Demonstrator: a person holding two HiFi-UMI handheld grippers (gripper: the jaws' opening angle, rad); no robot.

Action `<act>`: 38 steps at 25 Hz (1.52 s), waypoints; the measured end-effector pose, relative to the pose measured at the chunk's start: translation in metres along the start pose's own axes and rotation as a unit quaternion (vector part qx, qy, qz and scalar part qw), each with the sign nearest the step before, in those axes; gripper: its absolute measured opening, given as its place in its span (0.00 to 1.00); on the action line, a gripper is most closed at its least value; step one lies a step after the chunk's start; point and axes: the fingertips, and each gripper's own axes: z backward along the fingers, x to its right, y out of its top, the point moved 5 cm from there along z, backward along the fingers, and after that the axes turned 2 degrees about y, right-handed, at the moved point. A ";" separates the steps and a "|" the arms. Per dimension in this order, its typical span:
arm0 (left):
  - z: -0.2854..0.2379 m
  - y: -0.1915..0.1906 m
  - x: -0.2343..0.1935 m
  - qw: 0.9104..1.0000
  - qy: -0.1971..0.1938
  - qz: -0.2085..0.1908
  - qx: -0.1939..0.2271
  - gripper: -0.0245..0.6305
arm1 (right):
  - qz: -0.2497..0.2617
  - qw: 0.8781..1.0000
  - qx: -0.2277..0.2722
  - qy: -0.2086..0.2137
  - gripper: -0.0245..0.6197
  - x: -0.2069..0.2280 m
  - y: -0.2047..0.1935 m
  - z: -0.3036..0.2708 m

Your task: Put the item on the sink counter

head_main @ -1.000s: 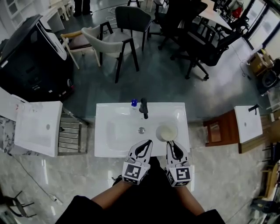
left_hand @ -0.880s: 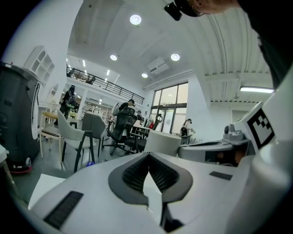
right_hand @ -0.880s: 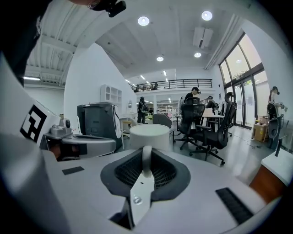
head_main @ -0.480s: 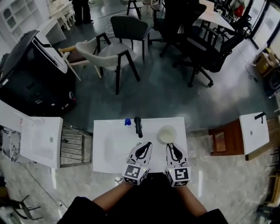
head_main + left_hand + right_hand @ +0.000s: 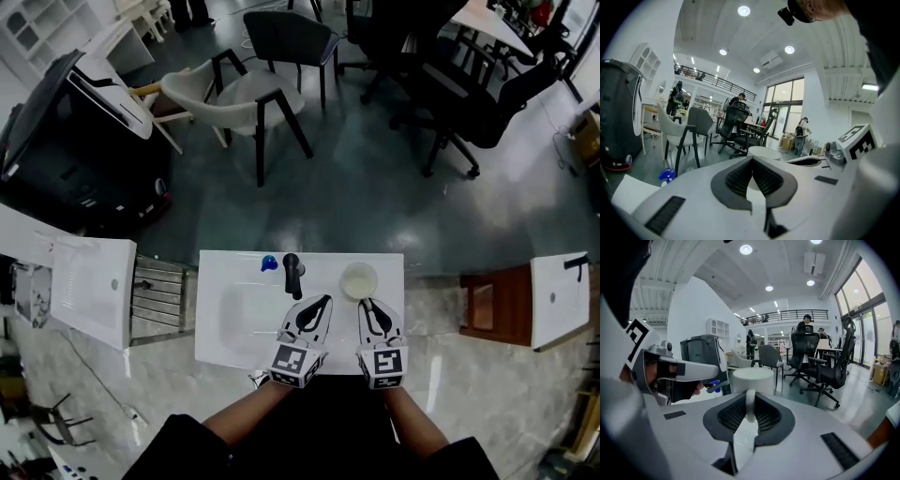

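Mug [image 5: 359,279] shifted toward far right corner of sink worktop [image 5: 208,281] within last second, handle clamped by right hand-held gripper [image 5: 367,306]; only release judged outstanding. Left hand-held gripper [image 5: 319,302] closed, empty.

Left gripper [image 5: 753,158] jaws together, nothing between. White cup [image 5: 762,152] just beyond tips, 12 o'clock. Blue object [image 5: 667,175] at 9 o'clock. White chair [image 5: 670,127] at 10 o'clock.

Both arms reach forward over the sink [image 5: 234,281]. The left gripper [image 5: 322,300] is closed on nothing. The right gripper [image 5: 366,304] pinches the mug [image 5: 359,279] handle.
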 end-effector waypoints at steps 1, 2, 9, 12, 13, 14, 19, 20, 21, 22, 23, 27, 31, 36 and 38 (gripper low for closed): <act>-0.005 -0.001 0.000 1.000 0.001 0.001 -0.002 0.06 | 0.000 1.000 -0.004 0.005 0.13 0.004 -0.003 -0.005; -0.010 -0.003 0.000 1.000 0.004 0.001 -0.003 0.06 | 0.000 1.000 -0.008 0.010 0.13 0.007 -0.006 -0.009; -0.030 -0.015 -0.003 1.000 0.022 -0.001 -0.008 0.06 | -0.013 0.999 -0.019 0.030 0.13 0.023 -0.033 -0.037; -0.035 -0.019 -0.006 0.999 0.033 0.001 -0.012 0.06 | -0.019 0.999 -0.023 0.035 0.13 0.030 -0.045 -0.047; -0.036 -0.020 -0.007 0.999 0.038 0.003 -0.012 0.06 | -0.019 0.999 -0.025 0.038 0.13 0.031 -0.050 -0.050; -0.037 -0.021 -0.007 0.999 0.042 0.005 -0.012 0.06 | -0.018 0.999 -0.028 0.041 0.13 0.031 -0.054 -0.052; -0.039 -0.029 -0.009 0.998 0.059 0.010 -0.020 0.06 | -0.007 0.998 -0.039 0.053 0.13 0.033 -0.074 -0.069; -0.039 -0.031 -0.009 0.998 0.061 0.010 -0.021 0.06 | -0.006 0.998 -0.042 0.055 0.13 0.033 -0.079 -0.073; -0.039 -0.033 -0.009 0.998 0.064 0.012 -0.023 0.06 | -0.006 0.997 -0.046 0.056 0.13 0.033 -0.085 -0.076; -0.039 -0.036 -0.008 0.997 0.066 0.013 -0.024 0.06 | -0.006 0.997 -0.050 0.057 0.13 0.033 -0.090 -0.079; -0.039 -0.039 -0.007 0.997 0.067 0.014 -0.024 0.06 | -0.008 0.997 -0.054 0.058 0.13 0.034 -0.096 -0.082; -0.040 -0.044 -0.007 0.997 0.072 0.016 -0.030 0.06 | -0.014 0.996 -0.061 0.055 0.13 0.038 -0.112 -0.094; -0.039 -0.046 -0.007 0.996 0.077 0.018 -0.034 0.06 | -0.020 0.996 -0.069 0.048 0.13 0.042 -0.127 -0.103; -0.039 -0.046 -0.008 0.996 0.075 0.034 -0.035 0.06 | -0.016 0.997 -0.066 0.049 0.13 0.049 -0.133 -0.113; -0.040 -0.046 -0.007 0.996 0.073 0.036 -0.034 0.06 | -0.007 0.997 -0.066 0.048 0.13 0.049 -0.134 -0.116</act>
